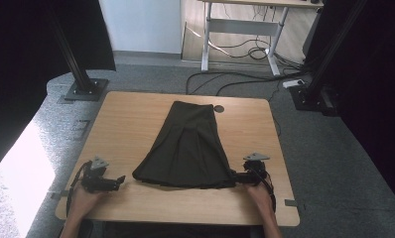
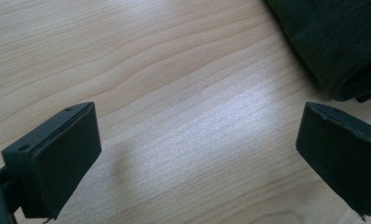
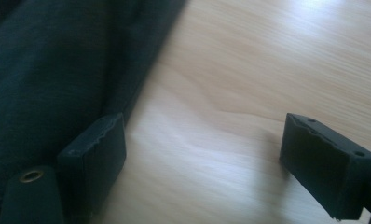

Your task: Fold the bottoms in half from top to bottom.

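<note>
Skirt laid flat, both my tongs at its near corners, nothing gripped yet.

My left tongs (image 1: 120, 179) sit on the near left of the tabletop (image 1: 131, 119), spread wide and empty, with bare wood between them and the near-left corner of the dark skirt (image 1: 188, 148) just beyond to their right. The skirt lies flat mid-tabletop, narrow waist at the far end, wide hem towards me, so the spreading looks done. My right tongs (image 1: 236, 176) are at the near-right hem corner, wide apart; in the right gripper view one pad (image 3: 97, 149) lies against the cloth edge, though I think it is not pinching it. By my reckoning the grasp and any folding are still to come.
</note>
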Motion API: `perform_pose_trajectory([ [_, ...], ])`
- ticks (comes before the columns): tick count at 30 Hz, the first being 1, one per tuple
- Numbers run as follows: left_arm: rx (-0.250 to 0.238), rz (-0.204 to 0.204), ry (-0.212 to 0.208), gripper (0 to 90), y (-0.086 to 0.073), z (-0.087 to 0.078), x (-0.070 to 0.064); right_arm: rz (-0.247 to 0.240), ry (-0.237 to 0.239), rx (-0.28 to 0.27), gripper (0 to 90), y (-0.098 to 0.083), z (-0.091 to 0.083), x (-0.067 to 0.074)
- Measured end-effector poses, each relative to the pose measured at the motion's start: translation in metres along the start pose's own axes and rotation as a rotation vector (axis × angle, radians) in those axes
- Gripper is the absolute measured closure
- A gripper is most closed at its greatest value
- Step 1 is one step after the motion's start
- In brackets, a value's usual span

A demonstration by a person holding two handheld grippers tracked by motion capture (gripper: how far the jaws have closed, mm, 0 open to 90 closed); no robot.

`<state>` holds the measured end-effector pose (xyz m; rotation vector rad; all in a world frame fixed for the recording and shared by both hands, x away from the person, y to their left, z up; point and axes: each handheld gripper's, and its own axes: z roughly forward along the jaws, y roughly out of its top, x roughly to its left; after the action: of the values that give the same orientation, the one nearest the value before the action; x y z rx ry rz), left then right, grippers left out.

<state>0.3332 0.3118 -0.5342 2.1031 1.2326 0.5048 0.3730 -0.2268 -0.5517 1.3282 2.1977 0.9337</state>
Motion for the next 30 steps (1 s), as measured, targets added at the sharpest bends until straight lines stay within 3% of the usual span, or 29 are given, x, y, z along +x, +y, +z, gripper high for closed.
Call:
perform_pose_trajectory([
  [1,-0.005,-0.001,-0.001,0.0,0.001,-0.001,0.0,-0.016,0.003,0.003,16.4,0.002,0.001,0.011],
  [3,-0.008,0.001,0.005,0.0,0.002,-0.003,0.0,-0.021,0.003,0.004,16.8,0.003,0.001,0.016],
  [8,-0.027,-0.006,0.033,0.1,0.008,-0.011,0.003,-0.067,0.059,0.011,17.0,0.008,0.005,0.052],
  [11,-0.039,-0.016,0.058,0.7,0.012,-0.015,0.004,-0.114,0.095,0.014,16.8,0.012,0.008,0.077],
  [12,-0.042,-0.018,0.062,0.9,0.014,-0.016,0.004,-0.148,0.131,0.011,16.1,0.015,0.012,0.096],
  [14,-0.054,-0.023,0.061,1.1,0.019,-0.018,0.002,-0.16,0.142,0.01,15.6,0.017,0.014,0.103],
  [15,-0.058,-0.018,0.059,1.9,0.022,-0.019,0.0,-0.198,0.185,0.021,14.9,0.022,0.018,0.12],
  [16,-0.065,-0.014,0.058,1.9,0.026,-0.019,-0.002,-0.198,0.185,0.021,14.9,0.022,0.018,0.12],
  [18,-0.075,-0.002,0.048,2.3,0.035,-0.018,-0.008,-0.252,0.196,0.037,15.0,0.028,0.019,0.132],
  [22,-0.078,0.032,0.024,2.4,0.051,-0.011,-0.022,-0.244,0.196,0.025,14.8,0.035,0.013,0.125],
  [26,-0.076,0.046,0.004,1.7,0.067,0.004,-0.039,-0.169,0.139,0.027,14.5,0.047,0.011,0.091],
  [27,-0.075,0.049,0.001,0.9,0.069,0.008,-0.042,-0.144,0.125,0.033,14.3,0.056,0.015,0.079],
  [29,-0.062,0.058,-0.011,0.7,0.074,0.02,-0.052,-0.136,0.116,0.034,14.2,0.061,0.018,0.073],
  [30,-0.052,0.064,-0.01,0.0,0.075,0.026,-0.056,-0.119,0.111,0.025,14.0,0.075,0.026,0.061],
])
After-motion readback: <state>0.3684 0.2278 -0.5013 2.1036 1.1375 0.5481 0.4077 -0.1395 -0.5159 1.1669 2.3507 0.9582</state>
